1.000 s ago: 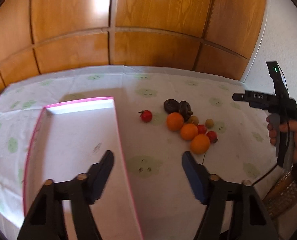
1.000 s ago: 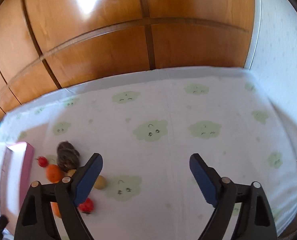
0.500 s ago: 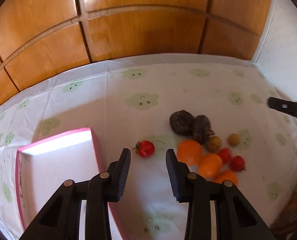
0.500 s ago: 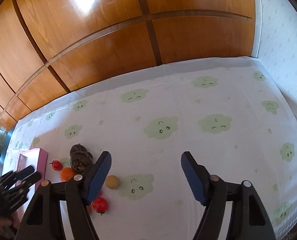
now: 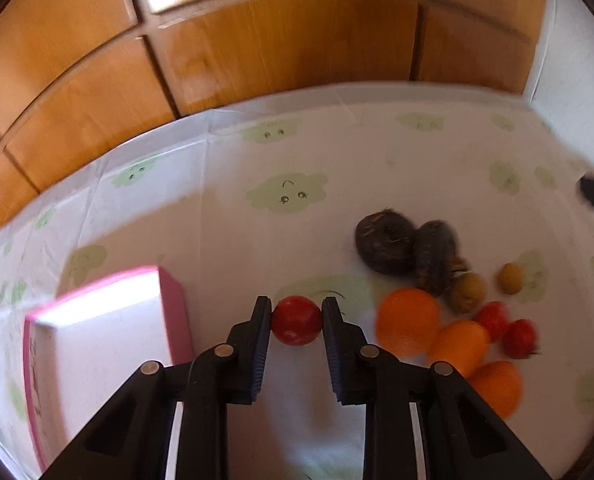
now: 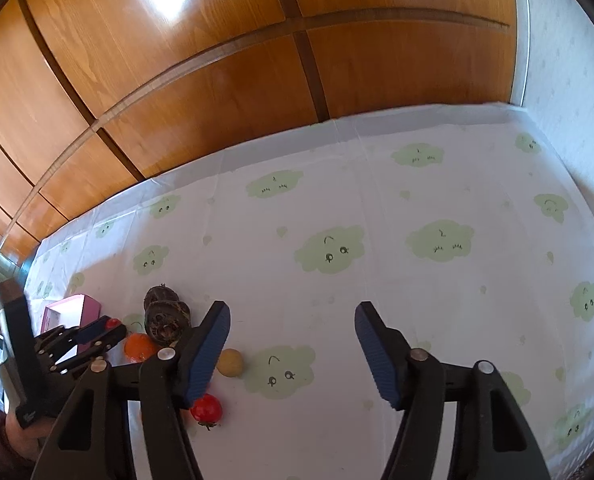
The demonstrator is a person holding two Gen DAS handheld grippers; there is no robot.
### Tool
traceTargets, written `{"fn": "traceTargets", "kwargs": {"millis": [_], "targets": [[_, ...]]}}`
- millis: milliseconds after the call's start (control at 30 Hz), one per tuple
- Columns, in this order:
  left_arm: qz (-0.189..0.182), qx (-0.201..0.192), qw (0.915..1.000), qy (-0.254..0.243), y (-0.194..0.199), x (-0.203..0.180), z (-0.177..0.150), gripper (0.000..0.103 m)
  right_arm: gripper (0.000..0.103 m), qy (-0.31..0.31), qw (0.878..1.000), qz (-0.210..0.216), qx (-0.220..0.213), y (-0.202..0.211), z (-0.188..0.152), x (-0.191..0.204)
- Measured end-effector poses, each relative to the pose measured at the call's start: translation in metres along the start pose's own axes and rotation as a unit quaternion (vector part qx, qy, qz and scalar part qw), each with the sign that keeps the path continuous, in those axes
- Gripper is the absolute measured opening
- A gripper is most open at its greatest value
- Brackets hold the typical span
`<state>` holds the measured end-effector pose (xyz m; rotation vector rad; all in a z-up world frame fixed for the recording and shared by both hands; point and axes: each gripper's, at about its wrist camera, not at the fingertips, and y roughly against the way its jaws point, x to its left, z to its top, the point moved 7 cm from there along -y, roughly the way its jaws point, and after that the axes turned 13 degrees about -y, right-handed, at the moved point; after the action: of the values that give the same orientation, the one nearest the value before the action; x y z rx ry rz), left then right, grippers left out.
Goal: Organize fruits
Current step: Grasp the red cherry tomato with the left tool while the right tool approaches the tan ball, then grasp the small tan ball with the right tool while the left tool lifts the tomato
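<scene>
The left gripper, open beside the pink box a second ago, now clamps the lone tomato, ready for boxing, while the empty right gripper is closing.

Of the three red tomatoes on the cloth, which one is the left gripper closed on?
The lone tomato nearest the pink box, clamped by the left gripper. The other two lie untouched right of the oranges.

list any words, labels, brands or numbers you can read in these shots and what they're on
No text can be read in either view.
Left hand-held gripper: a small pale mark near the base of its handle, seen from the right wrist camera, too small and blurred to read.
Tablecloth: only green cloud cartoons with drawn faces, no letters or numbers.
Pink box: no print visible.
Fruits, including the red tomato: no stickers visible.
</scene>
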<state>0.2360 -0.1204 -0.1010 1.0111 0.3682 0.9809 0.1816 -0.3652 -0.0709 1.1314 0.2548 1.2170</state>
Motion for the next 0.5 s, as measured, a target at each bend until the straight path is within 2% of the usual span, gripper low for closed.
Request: {"fn": "traceTargets", "kwargs": {"millis": [133,200,367,467,500], "targets": [[-0.015,-0.036,0.9992,0.007,0.038,-0.019,-0.019,0.026,0.065,-0.004,1.0,0.009,0.02,-0.005,-0.005,0.0],[-0.024,-0.045,0.9986,0.008,0.051,-0.031,-0.033,0.026,0.056,-0.002,0.999,0.018,0.038,-0.011,-0.01,0.004],[-0.039,-0.046,0.9982,0.002,0.067,-0.065,-0.073,0.026,0.047,0.017,0.993,0.046,0.105,-0.027,-0.032,0.017],[-0.047,-0.042,0.998,-0.006,0.065,-0.085,-0.09,0.026,0.046,0.037,0.993,0.035,0.111,-0.03,-0.04,0.021],[-0.046,-0.038,0.9982,-0.009,0.062,-0.09,-0.095,0.026,0.042,0.039,0.992,0.032,0.113,-0.031,-0.041,0.021]]}}
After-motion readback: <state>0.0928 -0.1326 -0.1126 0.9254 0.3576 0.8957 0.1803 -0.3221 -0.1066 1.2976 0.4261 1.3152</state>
